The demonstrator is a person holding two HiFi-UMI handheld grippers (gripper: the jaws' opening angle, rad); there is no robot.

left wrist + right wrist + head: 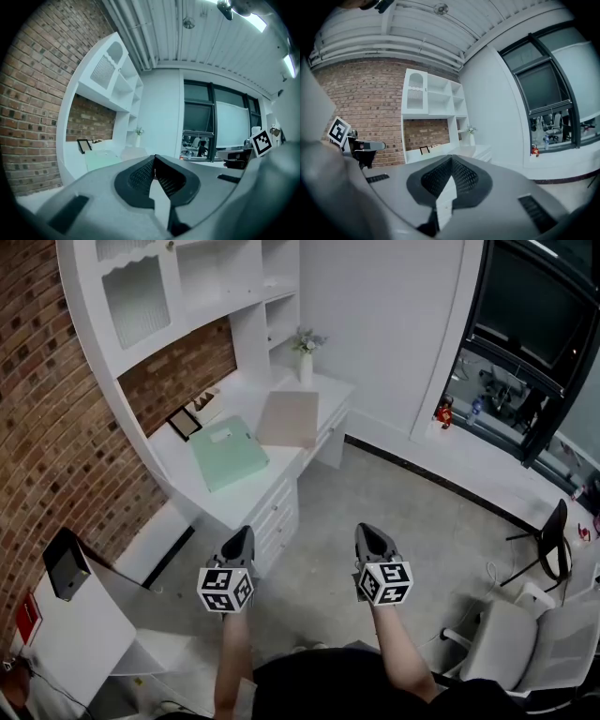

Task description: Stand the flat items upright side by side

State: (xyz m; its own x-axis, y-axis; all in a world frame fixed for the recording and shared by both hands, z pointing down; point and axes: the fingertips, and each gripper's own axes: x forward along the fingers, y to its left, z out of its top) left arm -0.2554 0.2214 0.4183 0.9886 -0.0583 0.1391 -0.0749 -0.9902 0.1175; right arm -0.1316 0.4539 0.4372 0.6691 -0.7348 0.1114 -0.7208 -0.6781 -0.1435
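Observation:
Two flat items lie on the white desk [234,498] in the head view: a mint-green folder [228,455] and a pale beige one [290,417] to its right. In the left gripper view the green folder [101,160] and the beige one [134,152] show faintly on the desk. My left gripper [240,541] and right gripper [371,538] hover over the floor, well short of the desk. Both are shut with nothing between the jaws. The left gripper [154,164] and right gripper [451,161] show their tips meeting.
A small black picture frame [184,422] and a white vase with flowers [306,362] stand at the back of the desk, under white shelves. Drawers [277,512] face the floor. A black chair [548,540] and a white chair [530,638] stand at right.

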